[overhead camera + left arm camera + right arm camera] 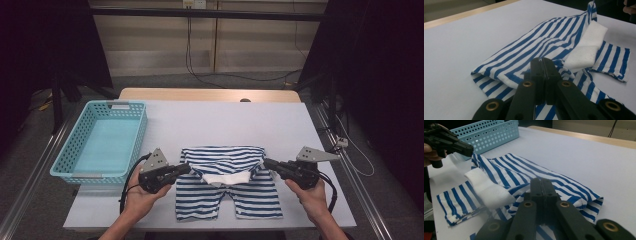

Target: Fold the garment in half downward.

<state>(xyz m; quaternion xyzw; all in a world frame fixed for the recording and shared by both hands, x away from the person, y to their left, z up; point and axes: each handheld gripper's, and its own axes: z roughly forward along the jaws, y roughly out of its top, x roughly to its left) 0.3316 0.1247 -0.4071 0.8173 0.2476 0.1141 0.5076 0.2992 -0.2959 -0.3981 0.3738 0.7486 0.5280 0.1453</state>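
High view: person's forearms enter from the near table edge, one gripper per hand. Striped shorts (pixel 227 182) are the landmark, lying flat on the white table (pixel 210 120), blue-and-white stripes, legs toward the person, top part folded down over itself with the white waistband (pixel 226 177) showing at the middle. Left gripper (pixel 186 169) sits just left of the shorts, tips at the left edge of the folded part. Right gripper (pixel 267 163) sits just right of the shorts, tips at the right edge of the fold. Both point inward at each other across the garment.

Left gripper view: jaws pressed together, no gap; striped cloth right at and under the tips (pixel 542 60), cannot tell if fabric is pinched between them. Right gripper view: same, jaws closed flat against each other (pixel 541 180), cloth beneath, a pinch of fabric not confirmable.

Farther out, left of the shorts and well apart: light blue perforated basket (pixel 62 157). Beyond the shorts: bare tabletop, then a wooden edge strip (pixel 210 94).
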